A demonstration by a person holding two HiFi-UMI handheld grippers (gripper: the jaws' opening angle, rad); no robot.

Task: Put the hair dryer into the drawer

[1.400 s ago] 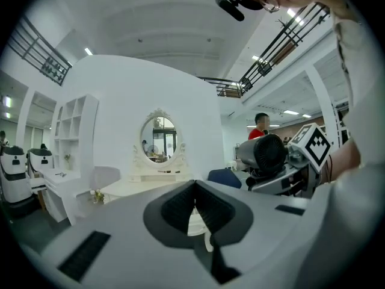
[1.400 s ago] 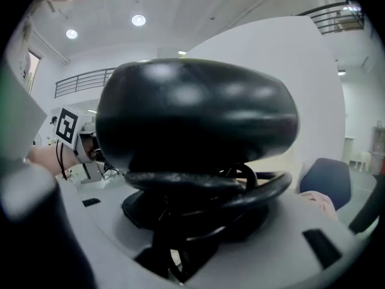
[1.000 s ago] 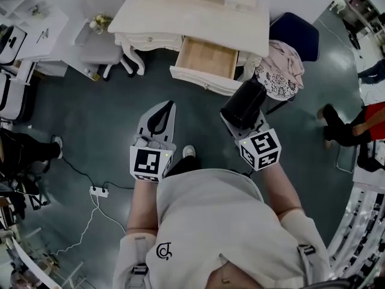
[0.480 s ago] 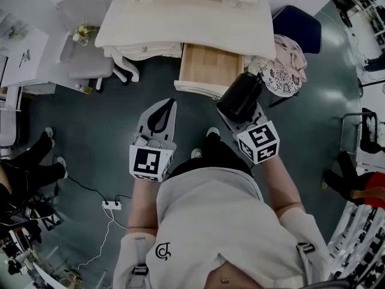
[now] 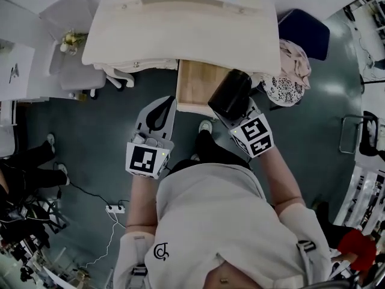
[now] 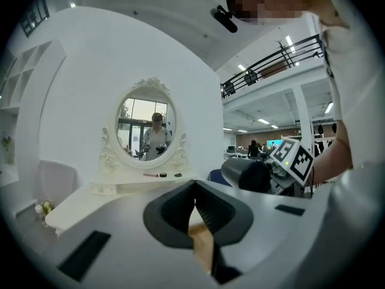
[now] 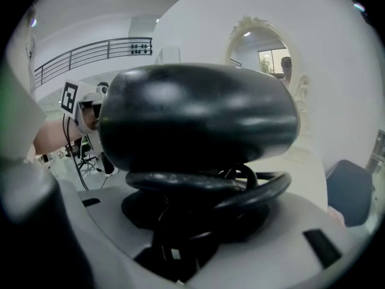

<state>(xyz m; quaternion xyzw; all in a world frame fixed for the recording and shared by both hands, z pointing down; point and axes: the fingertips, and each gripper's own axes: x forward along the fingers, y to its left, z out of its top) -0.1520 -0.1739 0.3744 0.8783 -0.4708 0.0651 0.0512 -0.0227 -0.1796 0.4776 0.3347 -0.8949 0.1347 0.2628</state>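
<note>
Plainly the bulky black plastic hair dryer (image 5: 228,94), cord coiled beneath it, looks rigid, smooth and top-heavy. It is best gripped low at the handle, where the right gripper (image 5: 239,112) clamps it, centre-right of the frame. The left gripper (image 5: 157,118) is closed on nothing. A second ago the dryer sat well below the open pale wooden drawer (image 5: 194,84); now it overlaps the drawer's right edge.
</note>
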